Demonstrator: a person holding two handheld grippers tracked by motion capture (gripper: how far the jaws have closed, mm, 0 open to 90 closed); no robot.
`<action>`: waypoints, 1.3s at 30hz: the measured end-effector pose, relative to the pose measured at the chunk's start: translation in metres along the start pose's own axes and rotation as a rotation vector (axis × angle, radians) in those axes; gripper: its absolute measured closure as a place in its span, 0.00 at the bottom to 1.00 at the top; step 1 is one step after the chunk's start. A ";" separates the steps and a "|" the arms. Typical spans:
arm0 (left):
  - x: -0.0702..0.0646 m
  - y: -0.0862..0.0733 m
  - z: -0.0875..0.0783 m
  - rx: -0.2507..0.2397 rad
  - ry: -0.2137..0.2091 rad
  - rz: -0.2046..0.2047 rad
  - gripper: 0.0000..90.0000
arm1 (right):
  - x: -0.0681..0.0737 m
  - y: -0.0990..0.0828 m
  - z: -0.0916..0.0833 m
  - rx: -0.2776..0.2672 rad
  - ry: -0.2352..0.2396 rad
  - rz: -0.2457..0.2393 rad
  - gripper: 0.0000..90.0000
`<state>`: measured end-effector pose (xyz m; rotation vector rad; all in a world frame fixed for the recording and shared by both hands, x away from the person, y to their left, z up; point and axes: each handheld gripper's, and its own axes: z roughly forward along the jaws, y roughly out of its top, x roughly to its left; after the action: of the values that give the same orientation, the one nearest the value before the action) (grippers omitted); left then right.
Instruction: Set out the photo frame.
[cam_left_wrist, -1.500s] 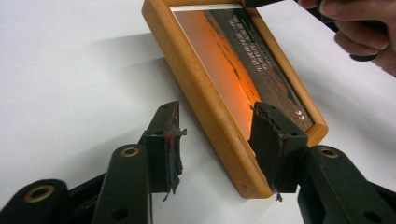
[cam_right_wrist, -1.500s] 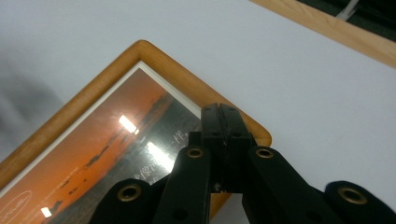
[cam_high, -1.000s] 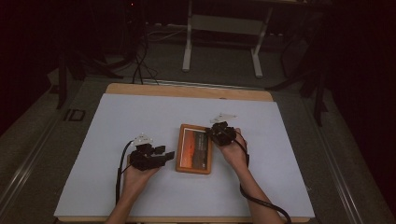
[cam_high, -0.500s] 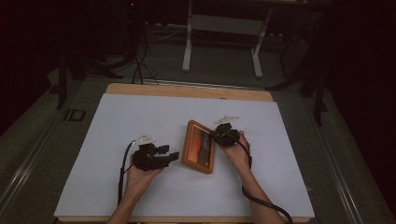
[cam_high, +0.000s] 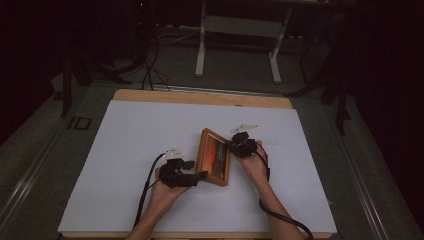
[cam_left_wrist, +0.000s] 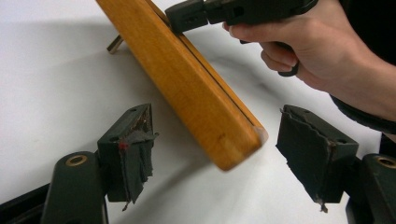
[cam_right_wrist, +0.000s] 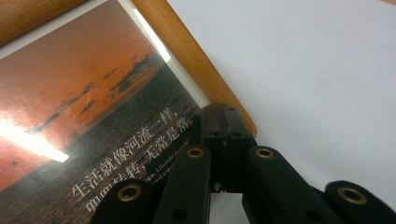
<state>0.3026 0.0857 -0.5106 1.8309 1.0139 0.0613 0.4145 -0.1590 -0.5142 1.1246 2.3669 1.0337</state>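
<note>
Tilting up off the white sheet-covered table (cam_high: 125, 150), the orange-brown wooden picture frame with a sunset photo (cam_high: 214, 157) sits near the table's middle, between the 2 hands. The black right gripper (cam_high: 235, 146) has its jaws clamped together on the frame's right edge; in the right gripper view the closed jaws (cam_right_wrist: 226, 135) pinch the wooden rim (cam_right_wrist: 187, 56) beside the printed white text, and the jaw tips themselves hide the exact spot they bite. The black left gripper (cam_high: 200, 176) reaches toward the frame's near corner; in the left gripper view its 2 frayed, tape-wrapped pads (cam_left_wrist: 133, 149) stand wide apart with that corner (cam_left_wrist: 233, 149) between them, touching neither that can be seen. There the frame's far end is cut off at the top edge, and a small metal stand leg (cam_left_wrist: 114, 44) pokes out from behind it. The right hand (cam_left_wrist: 317, 51) grips its tool above.

A wooden border (cam_high: 200, 97) edges the table's far side. Beyond it the room is dark: grey floor, a pale metal stand (cam_high: 237, 30), and tangled cables (cam_high: 150, 70), with little else that can be made out.
</note>
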 end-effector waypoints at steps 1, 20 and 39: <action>0.000 0.001 0.003 0.003 0.007 -0.003 0.31 | 0.000 0.000 0.000 0.000 0.000 0.000 1.00; 0.000 0.008 0.021 0.042 -0.004 -0.064 0.50 | -0.001 0.001 0.001 -0.003 -0.003 -0.002 1.00; 0.000 0.011 0.024 0.047 -0.007 -0.100 0.54 | -0.001 0.001 0.001 -0.003 -0.009 -0.007 1.00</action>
<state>0.3206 0.0665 -0.5140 1.8187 1.1085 -0.0289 0.4159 -0.1587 -0.5145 1.1168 2.3599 1.0283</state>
